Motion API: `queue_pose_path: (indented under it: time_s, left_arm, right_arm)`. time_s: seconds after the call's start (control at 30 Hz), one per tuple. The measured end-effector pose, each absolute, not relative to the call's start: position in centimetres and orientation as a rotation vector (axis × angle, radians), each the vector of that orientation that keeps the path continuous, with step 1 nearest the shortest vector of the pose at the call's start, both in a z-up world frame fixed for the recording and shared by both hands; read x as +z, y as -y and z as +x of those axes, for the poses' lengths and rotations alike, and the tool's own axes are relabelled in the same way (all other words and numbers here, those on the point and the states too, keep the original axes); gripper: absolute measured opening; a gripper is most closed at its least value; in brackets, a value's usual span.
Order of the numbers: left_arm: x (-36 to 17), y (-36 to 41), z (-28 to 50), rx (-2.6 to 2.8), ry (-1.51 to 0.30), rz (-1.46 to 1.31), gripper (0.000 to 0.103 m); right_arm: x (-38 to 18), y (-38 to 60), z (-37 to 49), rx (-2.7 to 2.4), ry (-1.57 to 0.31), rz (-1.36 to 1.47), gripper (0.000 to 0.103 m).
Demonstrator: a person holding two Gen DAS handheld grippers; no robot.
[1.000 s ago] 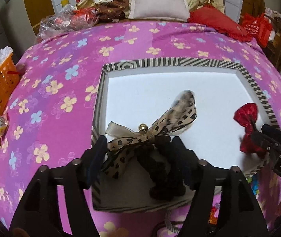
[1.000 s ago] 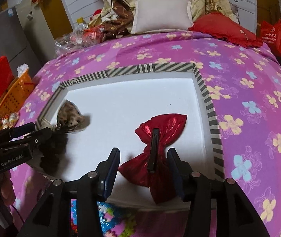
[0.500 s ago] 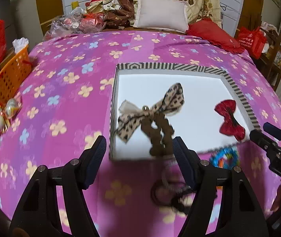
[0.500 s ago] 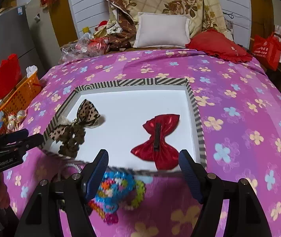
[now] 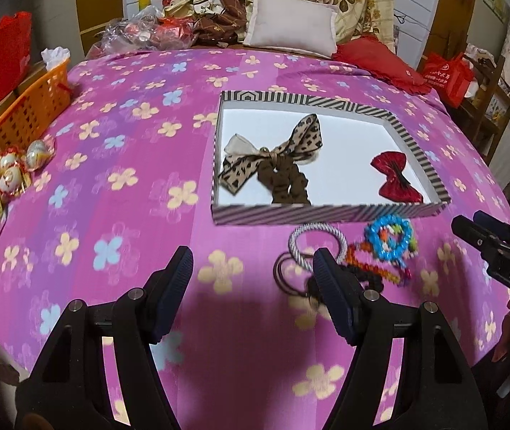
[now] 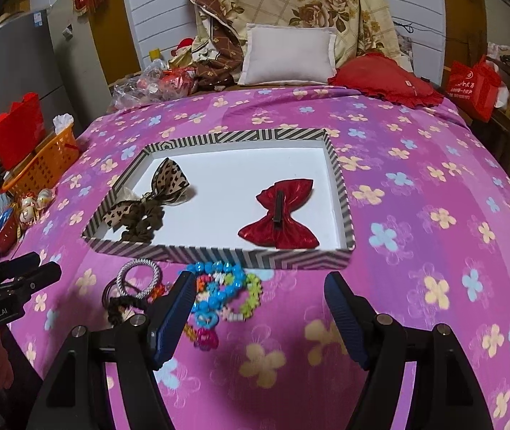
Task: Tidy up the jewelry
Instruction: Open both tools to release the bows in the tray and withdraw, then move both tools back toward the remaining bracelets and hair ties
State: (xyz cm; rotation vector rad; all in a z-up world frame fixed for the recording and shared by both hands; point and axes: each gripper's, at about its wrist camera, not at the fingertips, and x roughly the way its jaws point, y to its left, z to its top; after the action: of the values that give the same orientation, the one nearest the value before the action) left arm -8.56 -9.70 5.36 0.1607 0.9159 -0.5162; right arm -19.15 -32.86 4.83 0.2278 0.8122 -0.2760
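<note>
On the flowered bedspread (image 6: 416,186) a striped tray (image 6: 341,193) holds two bows (leopard left, red right); bracelets (image 6: 219,294) lie near it; both grippers, left (image 5: 253,270) and right (image 6: 260,297), gape wide, empty

The striped tray (image 6: 341,193) is lying open-topped on the flowered bedspread (image 6: 434,251), so nothing is blocking a reach in from above. Inside, the leopard bow scrunchie (image 6: 147,204) is taking up the left side and the red bow clip (image 6: 280,215) the right, with bare white floor showing between and behind them. Just in front of the tray's near wall, a striped hair tie (image 5: 317,242) and colourful beaded bracelets (image 6: 222,294) are crowding the cloth. To the left, an orange basket (image 5: 25,114) is edging the bed.
</note>
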Motion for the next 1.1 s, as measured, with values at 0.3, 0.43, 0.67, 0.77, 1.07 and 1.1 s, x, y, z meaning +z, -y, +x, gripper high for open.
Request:
queue_pose_path:
  time_s: [0.3, 0.43, 0.67, 0.77, 1.07, 1.1]
  left_arm:
    - [4.6, 8.5, -10.3, -0.525, -0.939, 0.148, 0.07]
    - [4.2, 8.0, -10.6, -0.527, -0.953, 0.133, 0.07]
    - [3.8, 8.0, -11.0, -0.534, -0.967, 0.133, 0.07]
    - [3.6, 8.0, -11.0, -0.534, -0.976, 0.13, 0.07]
    - [2.9, 8.1, -10.9, -0.539, -0.999, 0.129, 0.07]
    - [2.8, 8.0, -10.8, -0.54, -1.002, 0.127, 0.07]
  right_arm:
    - [4.6, 31.9, -20.9, -0.277, -0.819, 0.219, 0.071]
    - [4.5, 31.8, -21.3, -0.28, -0.823, 0.222, 0.072]
    - [3.9, 31.8, -21.9, -0.281, -0.837, 0.224, 0.072]
    - [3.7, 31.9, -21.9, -0.281, -0.844, 0.225, 0.072]
    - [3.1, 32.2, -21.7, -0.284, -0.86, 0.231, 0.072]
    - [3.0, 32.2, -21.7, -0.284, -0.862, 0.231, 0.072]
